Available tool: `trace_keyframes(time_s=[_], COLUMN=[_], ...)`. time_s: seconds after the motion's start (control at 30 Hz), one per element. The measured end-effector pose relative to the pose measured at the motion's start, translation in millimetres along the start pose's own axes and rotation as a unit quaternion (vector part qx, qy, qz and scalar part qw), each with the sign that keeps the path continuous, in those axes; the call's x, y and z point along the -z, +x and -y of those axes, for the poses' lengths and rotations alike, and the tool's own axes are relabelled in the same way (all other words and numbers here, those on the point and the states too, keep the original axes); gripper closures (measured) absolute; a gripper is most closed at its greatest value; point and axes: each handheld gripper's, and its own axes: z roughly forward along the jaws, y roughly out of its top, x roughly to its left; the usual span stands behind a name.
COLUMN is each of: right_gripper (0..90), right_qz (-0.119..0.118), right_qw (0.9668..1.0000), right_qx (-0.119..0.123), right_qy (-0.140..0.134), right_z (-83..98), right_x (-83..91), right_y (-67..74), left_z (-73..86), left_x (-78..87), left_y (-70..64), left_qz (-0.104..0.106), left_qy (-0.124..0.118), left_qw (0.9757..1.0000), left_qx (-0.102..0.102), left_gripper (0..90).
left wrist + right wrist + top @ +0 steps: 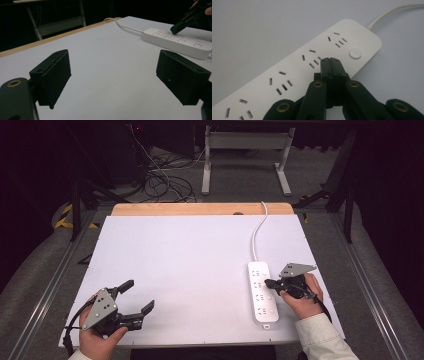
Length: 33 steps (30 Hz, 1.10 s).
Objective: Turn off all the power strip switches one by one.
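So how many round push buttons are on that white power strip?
4, along the right edge of the white rectangular plastic power strip, one beside each socket group. The two nearest the person are at and; the shut right tongs cover part of the farther ones.

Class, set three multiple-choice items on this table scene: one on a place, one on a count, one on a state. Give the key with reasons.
1. The white plastic power strip lies
A. near the table's right side
B. at its left edge
C. on the floor

2. Its socket groups number
A. two
B. four
C. six

3. The left gripper is
A. shut
B. open
C. gripping the cable

Key:
1 A: it lies beside the right gripper.
2 B: four groups show in the right gripper view.
3 B: its jaws stand wide apart.
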Motion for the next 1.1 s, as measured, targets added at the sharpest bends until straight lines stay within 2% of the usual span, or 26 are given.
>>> trace_keyframes(time_s=[0.47, 0.83, 1.1], right_gripper=[90.0, 90.0, 90.0], right_qz=[-0.003, 0.004, 0.000], right_qw=[0.9999, 0.9999, 0.9998], right_qx=[-0.013, -0.005, -0.015], right_qy=[0.004, 0.013, 0.015], right_z=[1.1, -0.7, -1.0], right_x=[-3.0, -3.0, -3.4], right_y=[-2.5, 0.0, -1.3], left_z=[-0.2, -0.7, -0.8], left_x=[0.4, 1.0, 1.4], left_y=[-0.5, -1.0, -1.1], left_qz=[0.001, 0.000, 0.000], left_qy=[0.000, -0.001, -0.002], left_qw=[1.0000, 1.0000, 1.0000], left_qx=[-0.001, -0.001, 0.000], left_gripper=[12.9, 12.9, 12.9])
